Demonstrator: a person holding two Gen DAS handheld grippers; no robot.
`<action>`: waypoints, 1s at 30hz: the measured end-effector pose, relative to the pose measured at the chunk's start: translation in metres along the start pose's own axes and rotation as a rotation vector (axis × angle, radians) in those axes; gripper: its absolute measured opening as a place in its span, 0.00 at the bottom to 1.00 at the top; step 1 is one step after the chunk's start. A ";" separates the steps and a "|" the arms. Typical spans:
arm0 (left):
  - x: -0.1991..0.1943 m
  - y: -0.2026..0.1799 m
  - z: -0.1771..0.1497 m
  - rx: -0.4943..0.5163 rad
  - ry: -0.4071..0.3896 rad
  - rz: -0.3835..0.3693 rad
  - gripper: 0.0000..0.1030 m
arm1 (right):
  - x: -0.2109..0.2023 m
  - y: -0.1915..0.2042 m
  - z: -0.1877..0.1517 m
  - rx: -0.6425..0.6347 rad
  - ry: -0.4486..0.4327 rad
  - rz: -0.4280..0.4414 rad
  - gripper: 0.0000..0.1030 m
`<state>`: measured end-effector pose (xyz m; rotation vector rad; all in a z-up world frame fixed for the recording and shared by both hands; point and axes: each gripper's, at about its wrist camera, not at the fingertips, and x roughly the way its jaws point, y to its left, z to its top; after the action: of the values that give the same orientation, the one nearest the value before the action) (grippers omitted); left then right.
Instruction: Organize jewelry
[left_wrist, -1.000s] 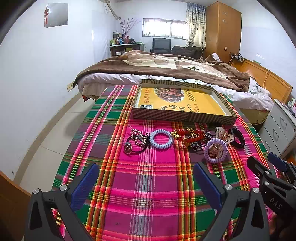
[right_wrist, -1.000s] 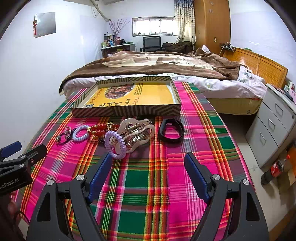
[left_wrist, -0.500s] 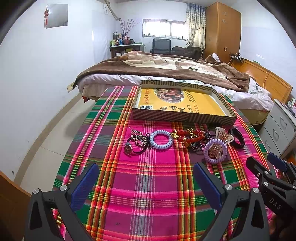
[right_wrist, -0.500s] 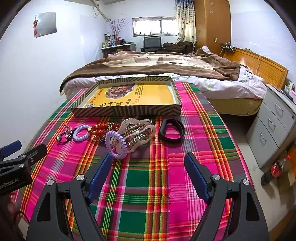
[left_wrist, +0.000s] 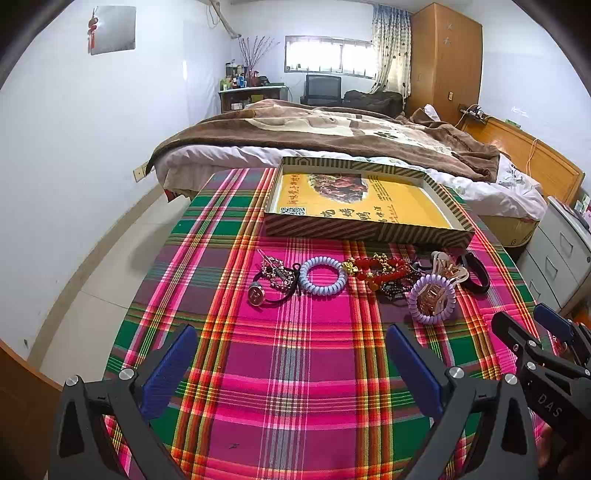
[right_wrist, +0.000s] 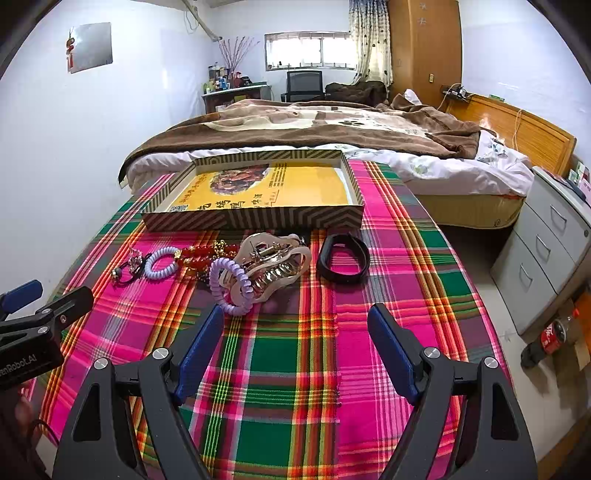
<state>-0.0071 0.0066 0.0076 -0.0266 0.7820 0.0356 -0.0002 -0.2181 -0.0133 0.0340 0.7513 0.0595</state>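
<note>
While nothing has yet been placed in the box (right_wrist: 255, 218), which sits at the far edge of the table (right_wrist: 288, 369), the jewelry is found laid in a row just in front of it, running left to right across the cloth. The left gripper (left_wrist: 291, 365) and the right gripper (right_wrist: 295, 349) are both seen spread wide and empty, held near the near edge, well apart from the row.

The hair claw (right_wrist: 271, 267) is noted as the bulkiest piece. It is judged light, rigid and brittle, with a smooth, probably slippery shell; a hold across its narrow body, near the spring hinge, is advised. Its long axis runs diagonally, from the near left toward the far right. A purple coil tie (right_wrist: 231, 286) is looped around its near end, so both would likely lift together.

A second coil tie (left_wrist: 322, 276) lies flat, soft and springy; one side of the ring is best pinched. The red bead bracelet (left_wrist: 376, 267) is judged limp and liable to snag its neighbours. The black band (right_wrist: 343, 258) lies flat at the right end, touching nothing visible.
</note>
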 end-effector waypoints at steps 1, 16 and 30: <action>0.001 0.000 0.000 0.001 0.002 0.000 1.00 | 0.002 -0.001 -0.001 0.000 0.002 0.001 0.78; 0.031 0.039 -0.004 -0.085 0.064 -0.068 1.00 | 0.034 0.009 0.008 -0.047 0.000 0.104 0.78; 0.049 0.060 -0.018 -0.152 0.131 -0.174 1.00 | 0.065 0.018 0.009 -0.056 0.046 0.120 0.49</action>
<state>0.0125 0.0668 -0.0402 -0.2429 0.9041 -0.0724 0.0527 -0.1954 -0.0506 0.0241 0.7927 0.1963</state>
